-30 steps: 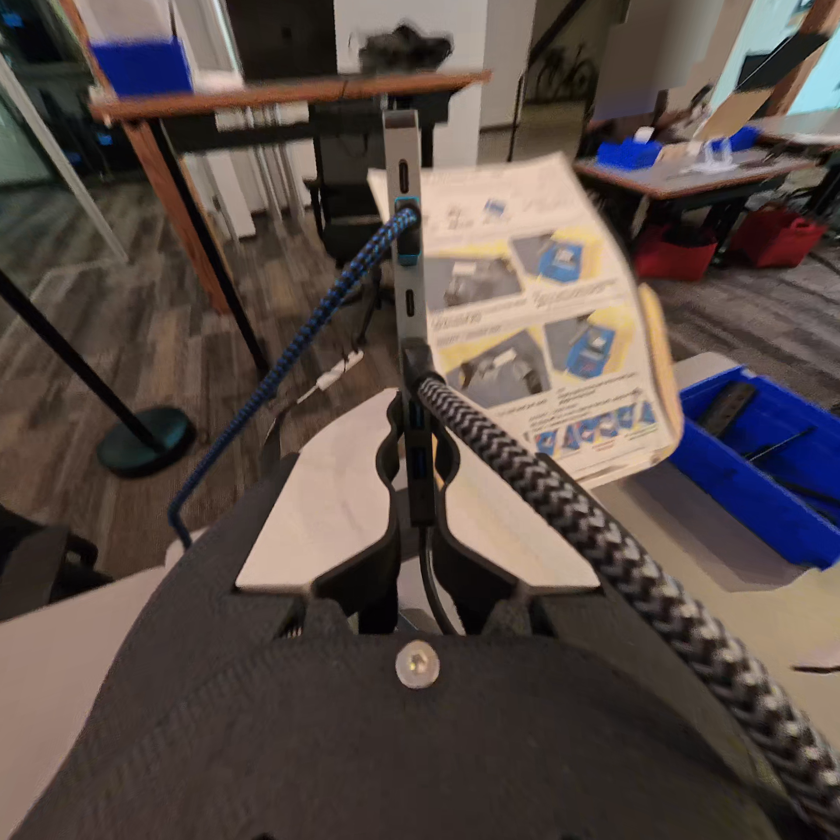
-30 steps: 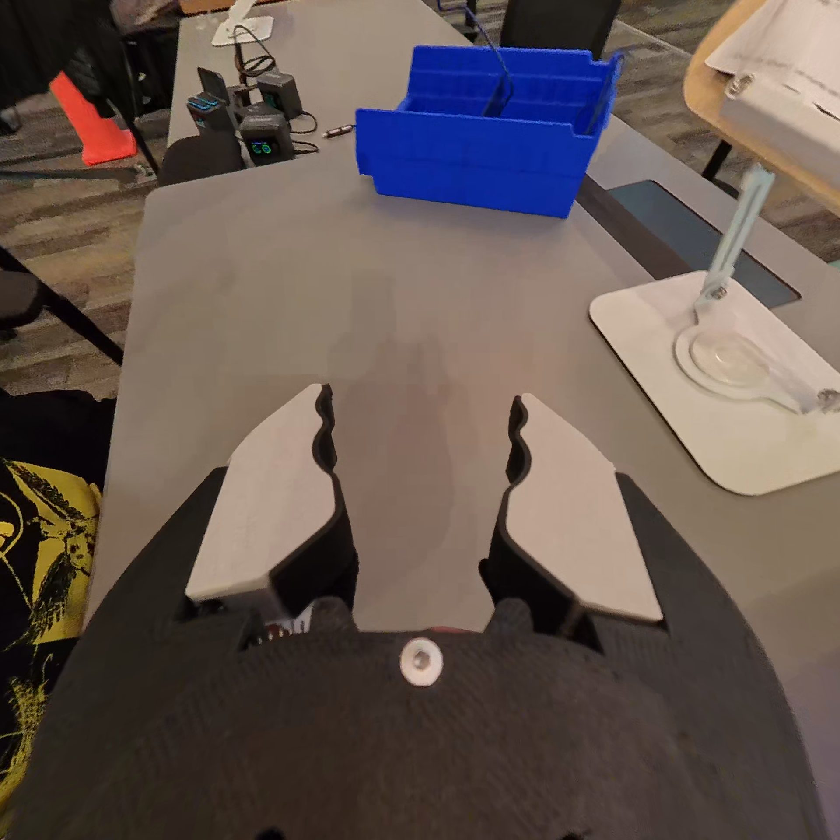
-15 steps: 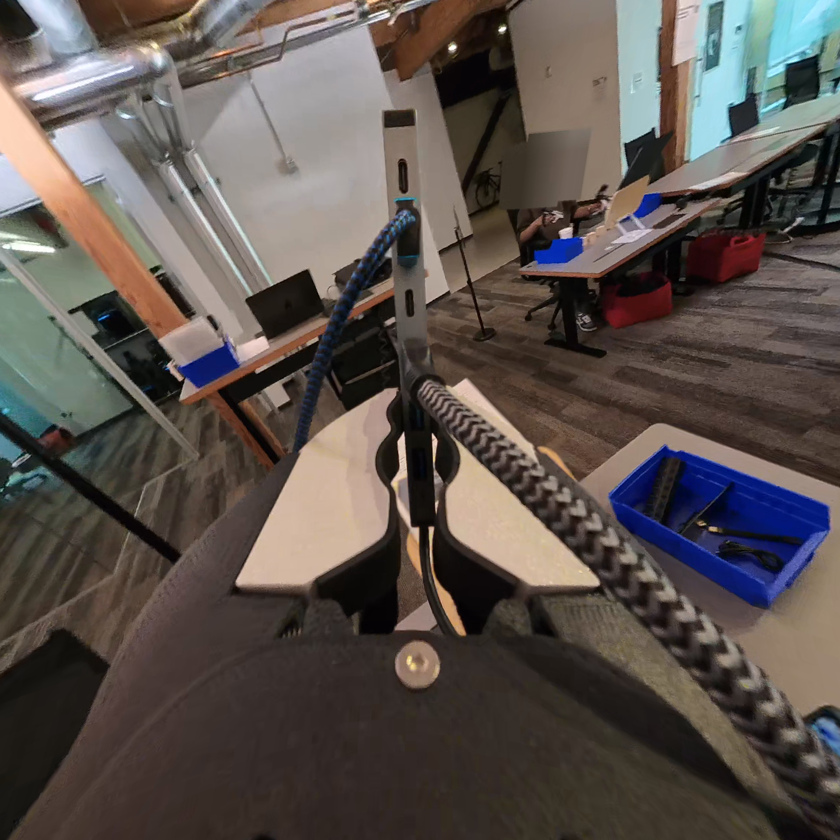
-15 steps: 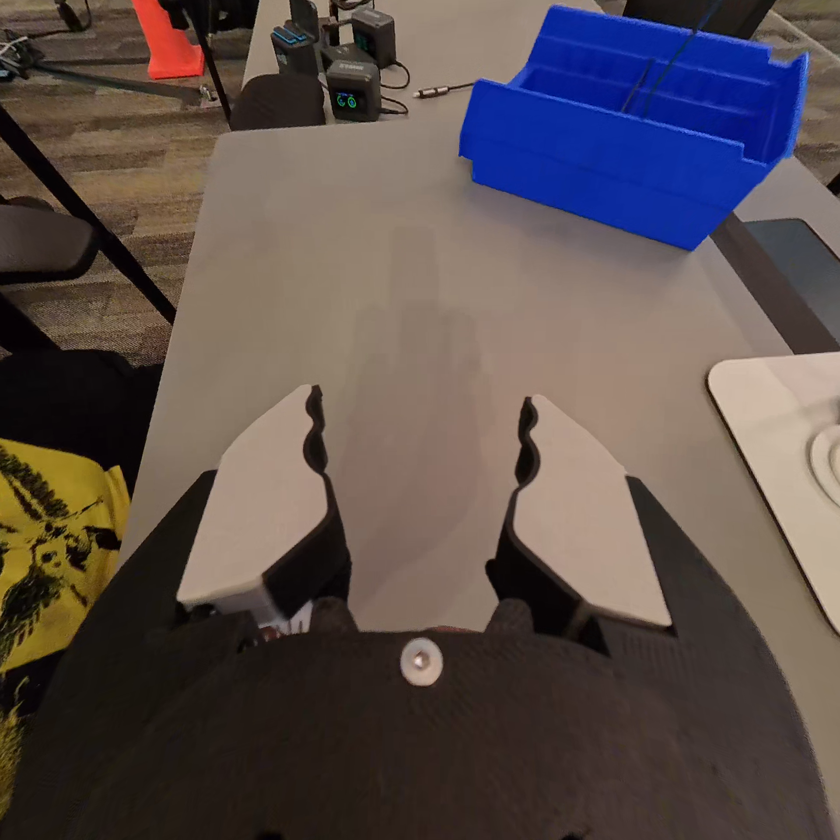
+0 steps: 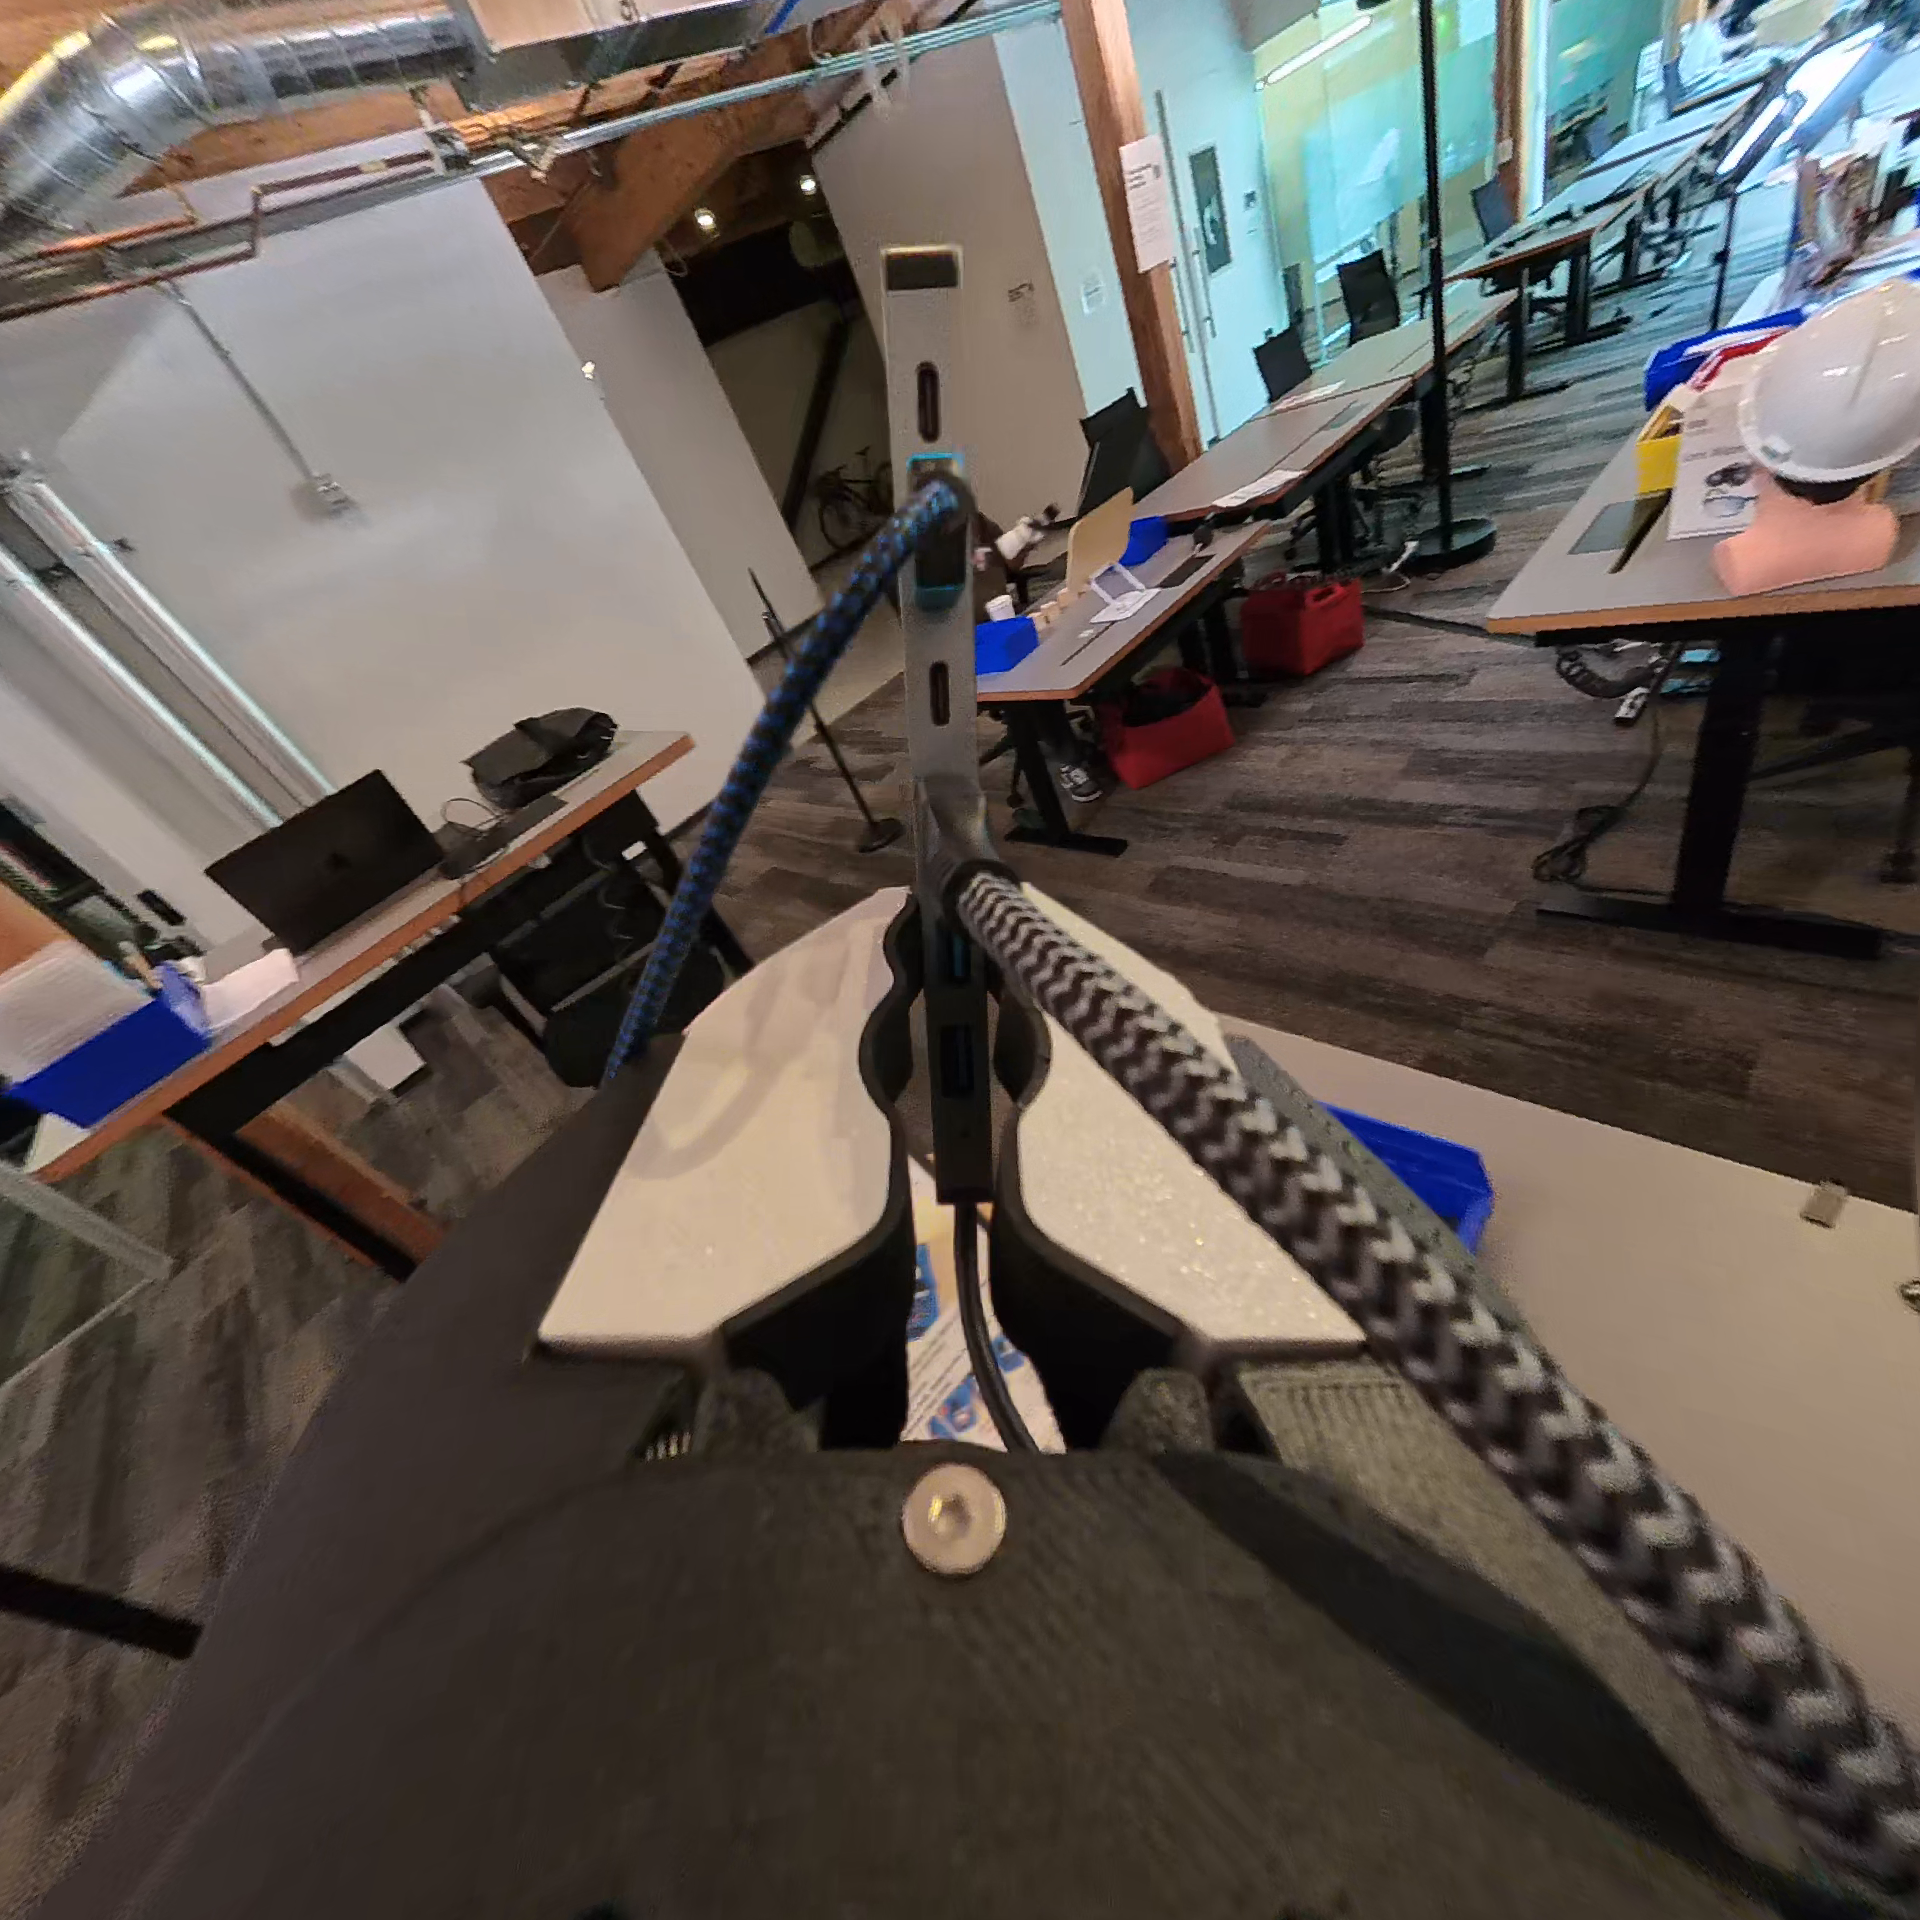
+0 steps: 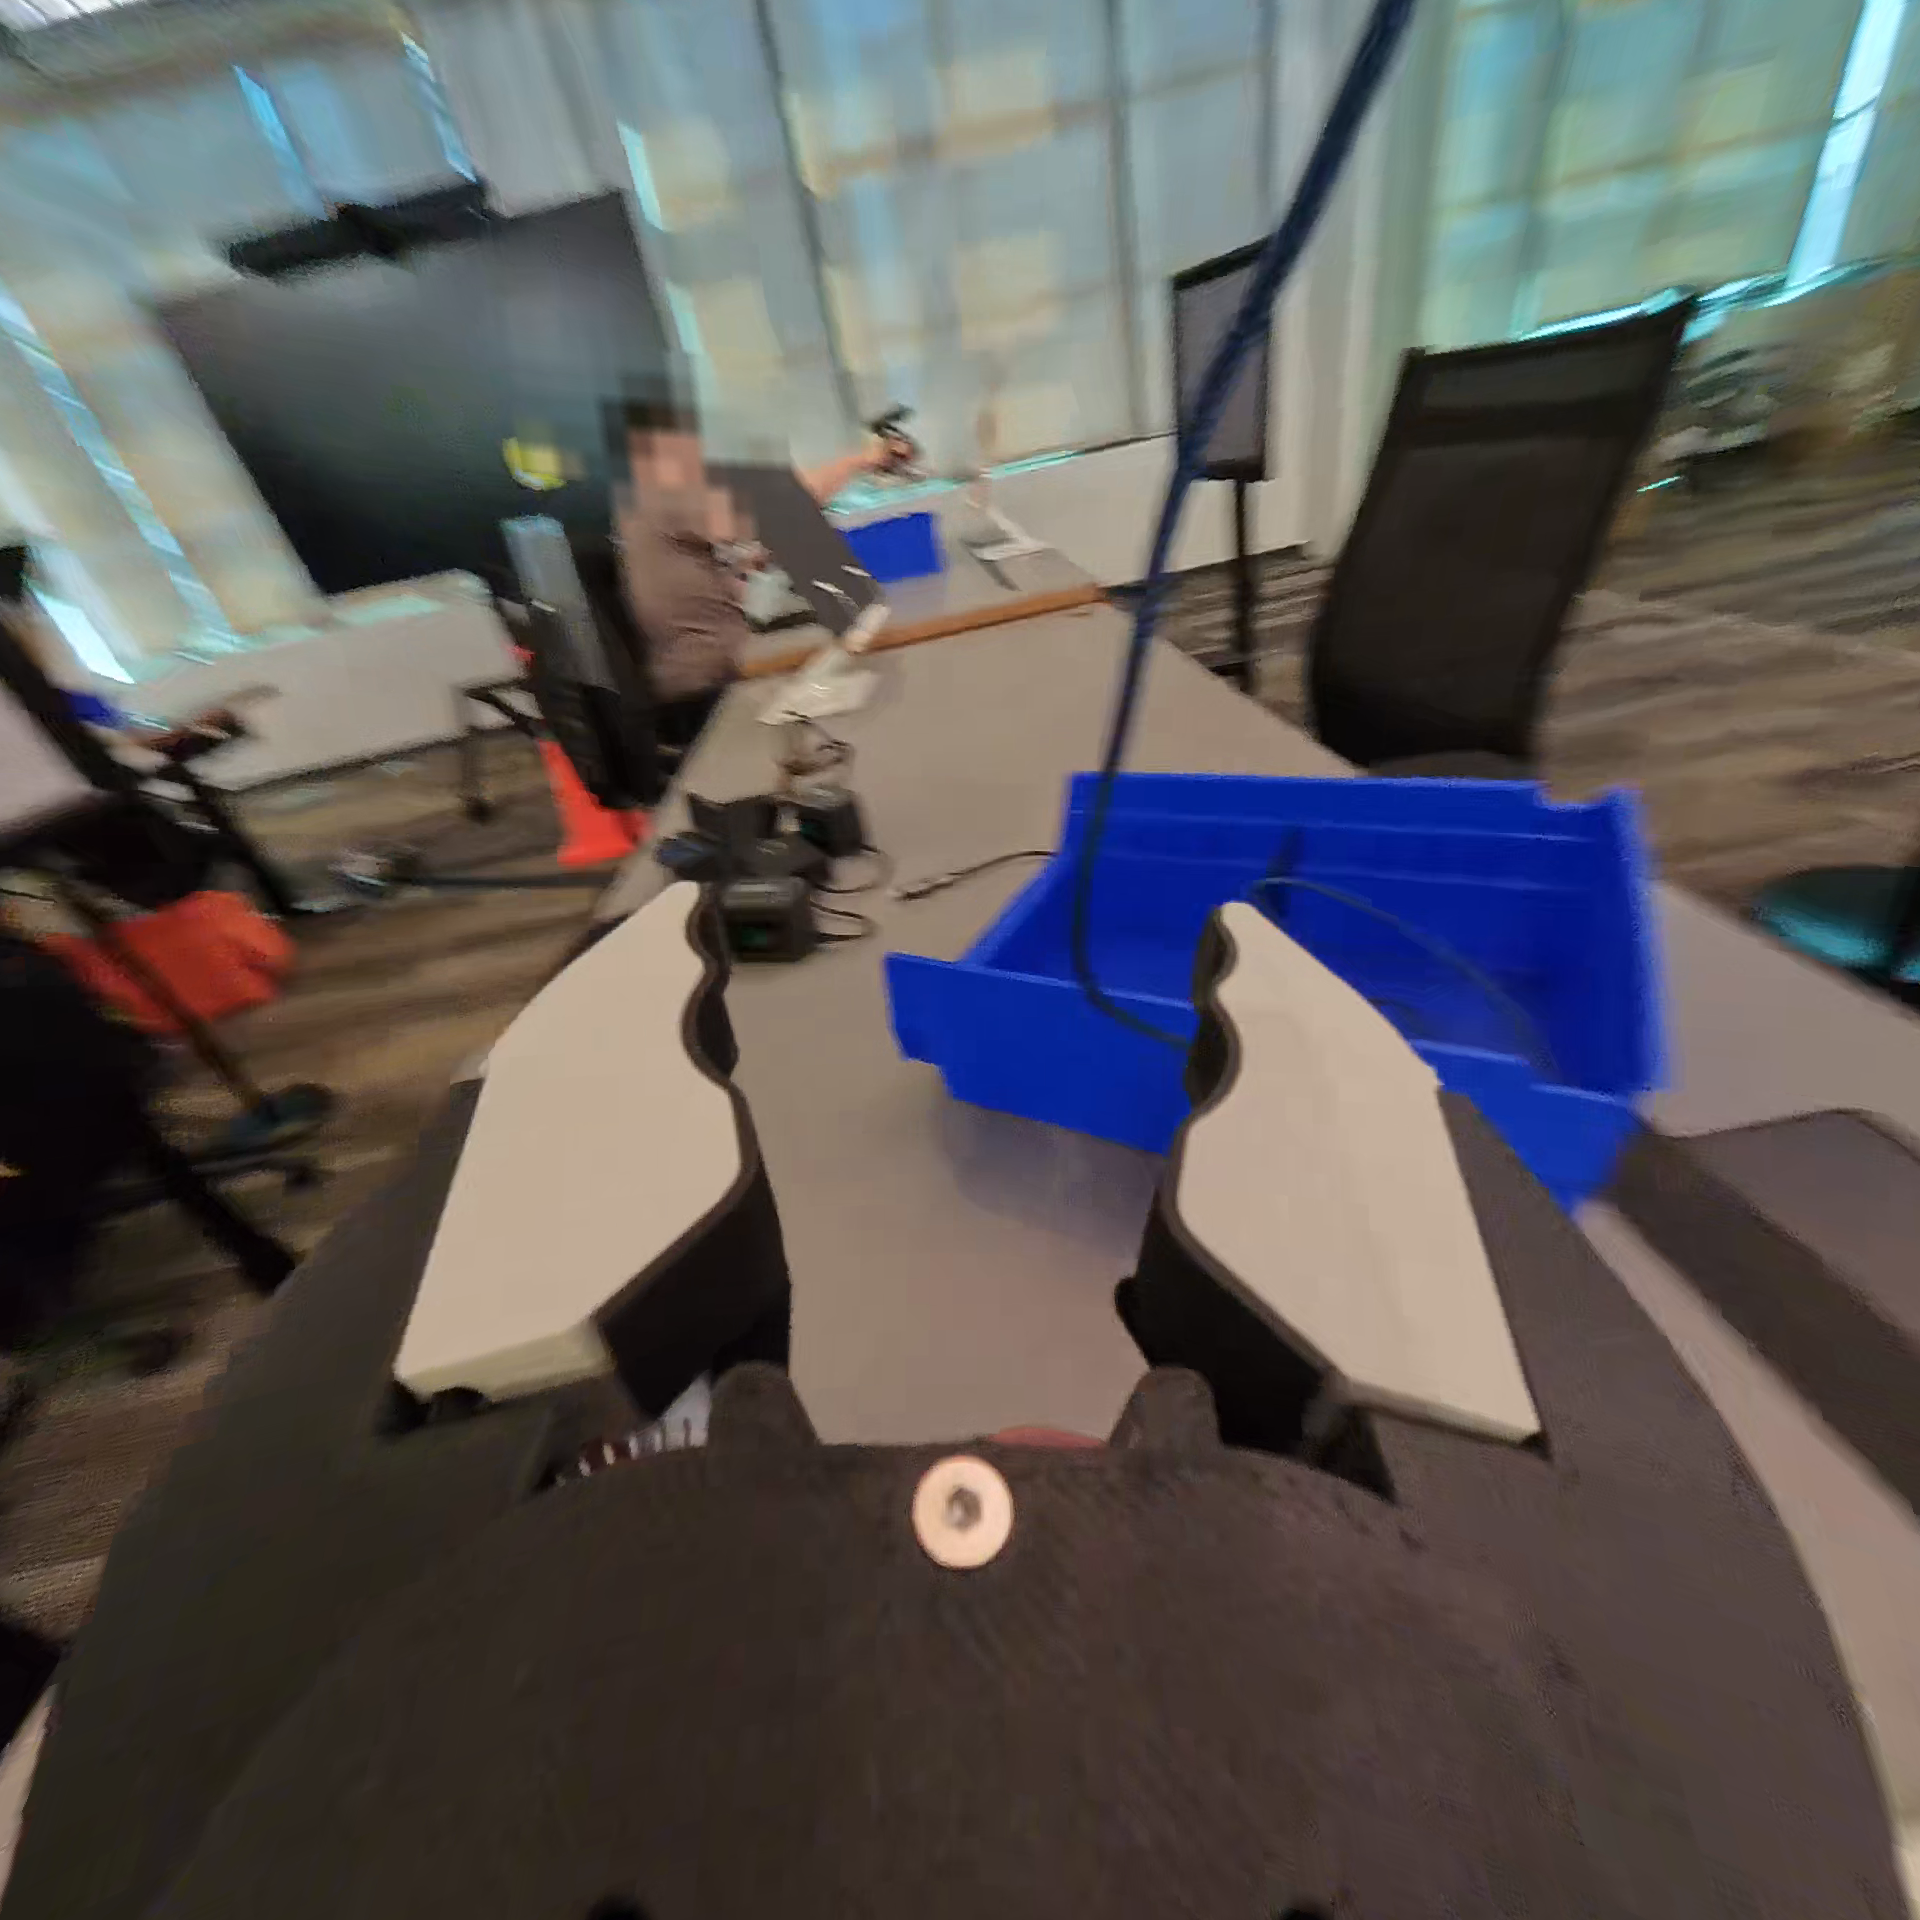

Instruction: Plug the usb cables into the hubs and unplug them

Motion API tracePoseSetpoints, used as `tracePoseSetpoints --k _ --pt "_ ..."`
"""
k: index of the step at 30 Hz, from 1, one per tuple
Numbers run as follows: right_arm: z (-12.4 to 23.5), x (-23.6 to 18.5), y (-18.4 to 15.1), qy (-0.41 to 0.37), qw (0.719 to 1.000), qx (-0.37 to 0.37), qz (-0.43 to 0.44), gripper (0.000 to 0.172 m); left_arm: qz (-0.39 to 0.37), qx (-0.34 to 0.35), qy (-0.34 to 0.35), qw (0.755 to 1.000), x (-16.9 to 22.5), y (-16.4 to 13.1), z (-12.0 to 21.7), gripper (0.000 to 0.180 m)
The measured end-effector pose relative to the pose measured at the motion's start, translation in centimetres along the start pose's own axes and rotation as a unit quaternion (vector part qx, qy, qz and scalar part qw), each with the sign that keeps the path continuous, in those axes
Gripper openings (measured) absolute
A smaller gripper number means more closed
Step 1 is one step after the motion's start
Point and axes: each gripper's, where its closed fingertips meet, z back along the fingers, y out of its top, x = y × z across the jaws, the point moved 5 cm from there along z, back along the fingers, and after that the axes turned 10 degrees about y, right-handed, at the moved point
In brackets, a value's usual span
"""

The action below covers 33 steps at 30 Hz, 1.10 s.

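In the left wrist view my left gripper is shut on a slim grey USB hub and holds it upright in the air. A blue-and-black braided cable is plugged into the hub's side near its upper half. A thick black-and-white braided cable is plugged in just above my fingertips and runs back over the right finger. The hub's own thin black lead hangs down between the fingers. In the right wrist view my right gripper is wide open and empty above the grey table.
A blue bin stands on the table just ahead of the right gripper, with the blue cable rising out of it. Small black devices with wires lie at the far left. A black chair stands behind. The bin also shows in the left wrist view. The tips of one gripper are about 60 cm away from the tips of the other.
My left gripper has tilted up with the hub still held, from the floor and a printed sheet to the room. My right gripper opened a little wider and tilted up toward the blue bin.
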Motion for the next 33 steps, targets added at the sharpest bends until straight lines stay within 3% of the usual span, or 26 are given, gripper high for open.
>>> tracePoseSetpoints --k 3,4,6,7,8,12,14,16,18,20,25,29,33 --pt "-0.6 0.1 -1.1 0.015 1.000 0.016 -0.006 0.027 0.009 0.005 -0.018 1.000 0.8 -0.2 -0.7 0.010" --pt "-0.5 0.3 -1.1 0.010 1.000 0.021 0.006 0.000 0.014 0.007 -0.026 1.000 1.1 -0.3 -0.9 0.011" --pt "-0.3 1.3 -0.8 -0.009 1.000 0.020 0.005 0.000 0.020 0.009 -0.032 0.999 1.4 -0.5 -1.3 0.010" --pt "0.0 2.0 -0.5 -0.031 0.999 0.025 0.004 0.013 0.021 0.009 -0.034 0.999 1.5 -0.5 -1.4 0.010" --pt "0.5 2.6 -0.2 -0.053 0.998 0.033 0.002 0.053 0.021 0.007 -0.039 0.999 1.7 -0.5 -1.5 0.011" --pt "-1.0 4.2 -1.3 -0.062 0.998 -0.006 0.006 0.099 0.023 0.015 -0.048 0.998 2.5 0.4 -1.8 0.011" --pt "-2.5 3.9 -1.3 -0.026 1.000 -0.004 0.010 0.070 0.022 0.024 -0.053 0.998 3.2 0.7 -2.0 0.011" --pt "-3.5 3.2 -0.3 -0.006 0.999 -0.007 0.035 0.000 0.015 0.021 -0.057 0.998 3.8 0.7 -2.3 0.011" --pt "-2.9 1.9 1.6 -0.005 0.998 -0.002 0.070 0.000 0.005 0.010 -0.047 0.999 3.4 0.0 -2.5 0.011" --pt "-0.2 0.3 4.4 -0.009 0.995 0.025 0.093 0.000 0.003 -0.001 -0.032 0.999 2.0 -1.0 -2.2 0.011" --pt "12.3 -7.9 14.0 -0.005 0.980 0.119 0.158 0.000 0.001 -0.007 0.034 0.999 -3.3 -5.5 0.9 0.012" --pt "22.3 -15.8 19.0 -0.045 0.963 0.134 0.229 0.000 0.028 -0.051 0.061 0.996 -6.9 -12.0 2.2 0.011" --pt "29.5 -21.5 20.6 -0.077 0.952 0.128 0.267 0.000 0.081 -0.092 0.058 0.991 -8.3 -20.1 2.8 0.011"
